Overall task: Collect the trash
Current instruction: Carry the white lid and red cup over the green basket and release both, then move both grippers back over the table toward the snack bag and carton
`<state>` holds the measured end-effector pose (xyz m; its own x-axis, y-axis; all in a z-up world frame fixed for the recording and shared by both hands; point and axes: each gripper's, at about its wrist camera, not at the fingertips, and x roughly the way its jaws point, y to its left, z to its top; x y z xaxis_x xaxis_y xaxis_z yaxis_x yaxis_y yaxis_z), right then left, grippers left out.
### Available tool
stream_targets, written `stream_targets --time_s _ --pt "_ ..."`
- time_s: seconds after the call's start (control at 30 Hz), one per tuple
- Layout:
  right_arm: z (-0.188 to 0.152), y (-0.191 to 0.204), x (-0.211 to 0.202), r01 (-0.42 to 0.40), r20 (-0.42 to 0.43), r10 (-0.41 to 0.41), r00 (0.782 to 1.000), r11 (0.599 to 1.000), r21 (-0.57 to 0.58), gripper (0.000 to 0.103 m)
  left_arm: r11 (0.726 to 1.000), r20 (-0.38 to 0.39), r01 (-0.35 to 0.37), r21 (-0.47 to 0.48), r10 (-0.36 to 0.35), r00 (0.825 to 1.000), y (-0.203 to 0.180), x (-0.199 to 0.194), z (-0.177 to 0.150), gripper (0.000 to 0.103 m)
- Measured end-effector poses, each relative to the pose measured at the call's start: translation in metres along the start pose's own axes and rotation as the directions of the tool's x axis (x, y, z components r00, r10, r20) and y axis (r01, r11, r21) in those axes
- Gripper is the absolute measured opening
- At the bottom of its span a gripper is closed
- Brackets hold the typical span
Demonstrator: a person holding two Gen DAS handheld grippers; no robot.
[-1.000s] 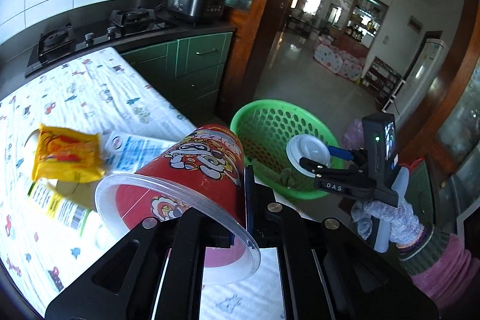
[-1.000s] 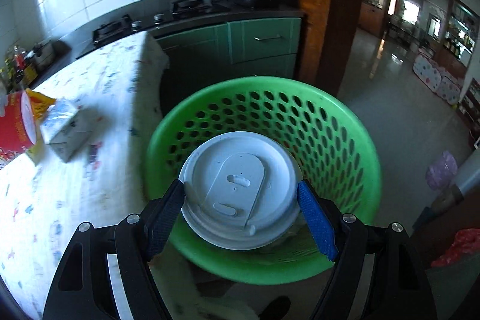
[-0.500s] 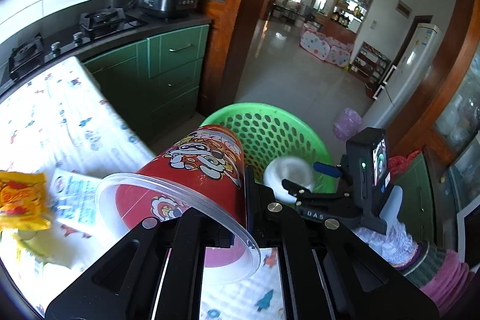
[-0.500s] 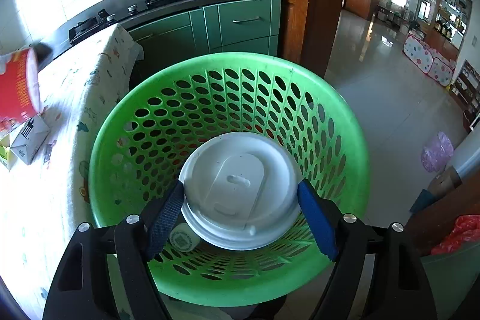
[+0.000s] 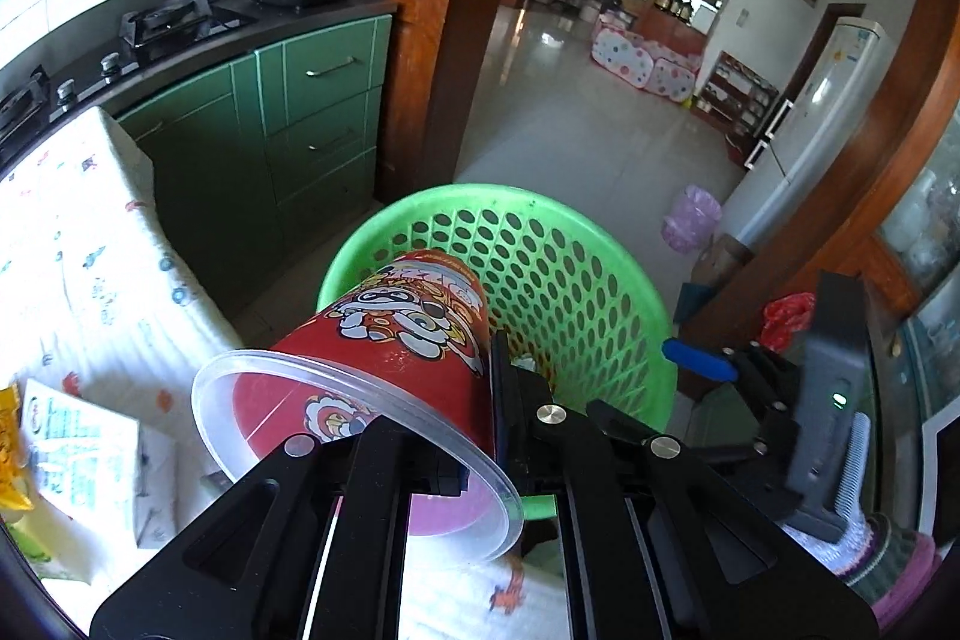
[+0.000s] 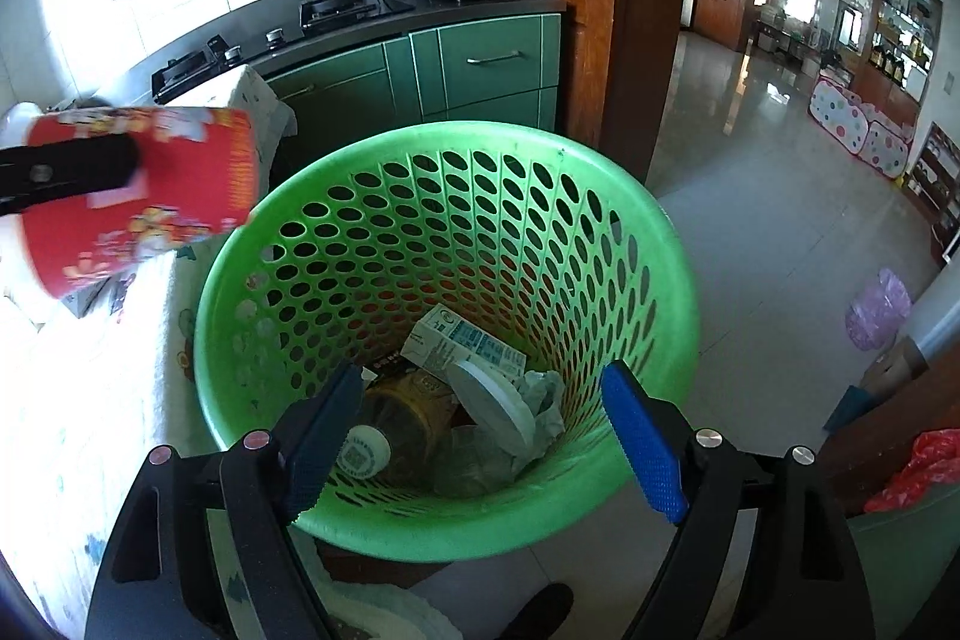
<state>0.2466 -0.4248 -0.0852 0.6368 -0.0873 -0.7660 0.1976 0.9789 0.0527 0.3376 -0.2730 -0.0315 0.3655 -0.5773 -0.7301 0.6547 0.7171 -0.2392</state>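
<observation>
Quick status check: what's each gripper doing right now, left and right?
Left gripper: shut on the rim of the red cup, at the green basket.
Right gripper: jaws opening, empty; white lid lies in the basket.

The desk (image 5: 90, 244) was covered with a white cloth printed with small coloured figures. At its near left edge lay a white carton (image 5: 90, 460) with green print, with a yellow packet (image 5: 11, 454) touching it, cut off by the frame. The tiled floor (image 6: 750, 196) carried a green perforated basket (image 6: 660, 244) just beside the desk, and a pink bag (image 6: 879, 301) well apart.
</observation>
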Motion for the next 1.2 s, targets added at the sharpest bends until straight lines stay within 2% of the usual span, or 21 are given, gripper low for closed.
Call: stream_targets --time_s 0.23,0.27,0.4,0.57,0.6,0.67,0.93,1.2 --pt "-0.005 -0.002 -0.011 -0.004 0.010 0.004 1.000 1.000 -0.002 0.079 1.000 -0.031 -0.015 -0.009 0.015 0.999 -0.006 0.026 0.006 0.011" --pt "-0.006 -0.003 -0.012 -0.004 0.011 0.004 1.000 1.000 -0.002 0.079 1.000 -0.035 -0.018 -0.010 0.018 0.999 -0.007 0.029 0.006 0.016" --pt "-0.010 -0.004 -0.015 -0.006 0.010 0.006 1.000 1.000 0.004 0.079 0.999 -0.031 -0.016 -0.029 0.015 0.999 -0.005 0.029 0.003 0.053" --pt "-0.013 0.000 -0.018 -0.011 0.009 0.011 1.000 1.000 0.009 0.079 0.999 -0.017 -0.038 -0.021 0.038 0.999 -0.004 0.019 -0.003 0.058" --pt "-0.014 0.002 -0.019 -0.012 0.011 0.012 1.000 1.000 0.009 0.079 0.999 -0.012 -0.042 -0.020 0.041 0.999 -0.003 0.016 -0.004 0.064" --pt "-0.015 0.006 -0.021 -0.013 0.013 0.013 1.000 1.000 0.007 0.079 0.998 0.000 -0.055 -0.029 0.055 0.998 -0.002 0.007 -0.007 0.070" --pt "-0.020 0.030 -0.040 -0.039 0.032 0.039 0.999 0.999 -0.018 0.080 0.994 0.040 -0.105 -0.041 0.107 0.993 0.010 -0.039 -0.026 0.070" --pt "-0.021 0.064 -0.064 -0.085 0.068 0.090 0.994 0.994 -0.061 0.083 0.980 0.074 -0.181 -0.087 0.188 0.979 0.035 -0.094 -0.058 0.070"
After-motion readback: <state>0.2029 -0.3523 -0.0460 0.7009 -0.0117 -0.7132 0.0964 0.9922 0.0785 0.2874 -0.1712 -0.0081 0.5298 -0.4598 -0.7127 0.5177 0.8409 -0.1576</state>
